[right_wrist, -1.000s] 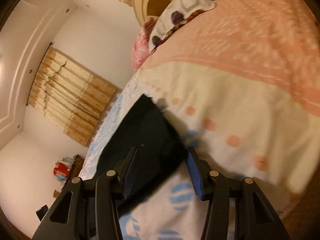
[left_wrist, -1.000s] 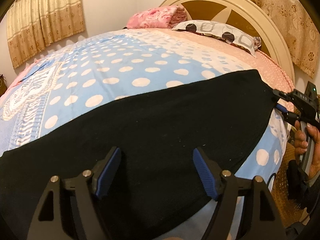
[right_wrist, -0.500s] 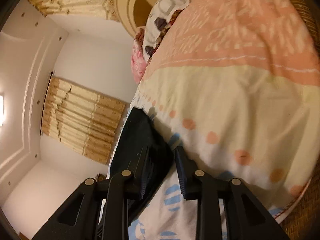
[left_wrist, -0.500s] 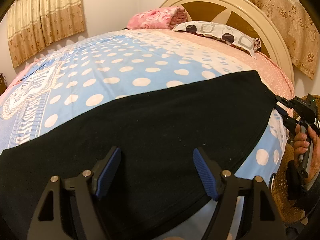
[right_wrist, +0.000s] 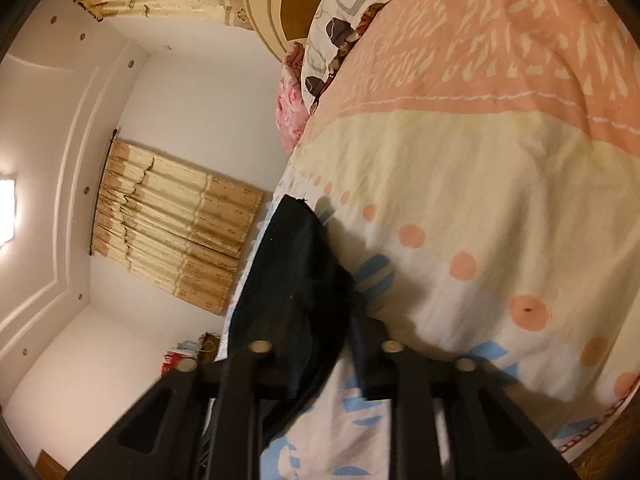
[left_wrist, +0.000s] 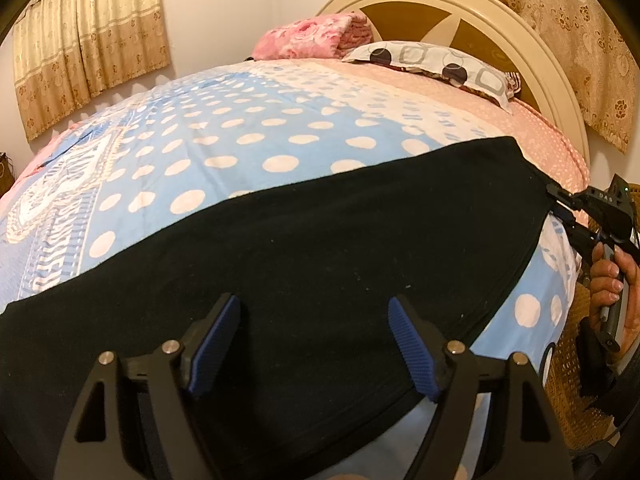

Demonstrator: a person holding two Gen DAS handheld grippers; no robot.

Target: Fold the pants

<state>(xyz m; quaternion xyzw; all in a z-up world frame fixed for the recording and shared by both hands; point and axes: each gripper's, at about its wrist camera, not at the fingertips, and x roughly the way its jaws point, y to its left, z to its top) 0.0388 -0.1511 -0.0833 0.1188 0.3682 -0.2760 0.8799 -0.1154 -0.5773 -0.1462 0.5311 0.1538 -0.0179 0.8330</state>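
Pants (left_wrist: 320, 264) of black fabric are spread flat across the bed (left_wrist: 248, 136), over a blue cover with white dots. The left gripper (left_wrist: 314, 340) is held above the near edge of the pants with its blue pads wide apart, and nothing is pinched between them. The right gripper (right_wrist: 320, 336) is seen at the far right end of the pants; its jaws have just been closing, and the corner of the black fabric lies between them, so it is gripped there. A hand (left_wrist: 612, 280) is seen on the handle of this gripper. A patterned pillow (left_wrist: 432, 64) and a pink folded blanket (left_wrist: 312, 36) are placed near the headboard (left_wrist: 520, 28).
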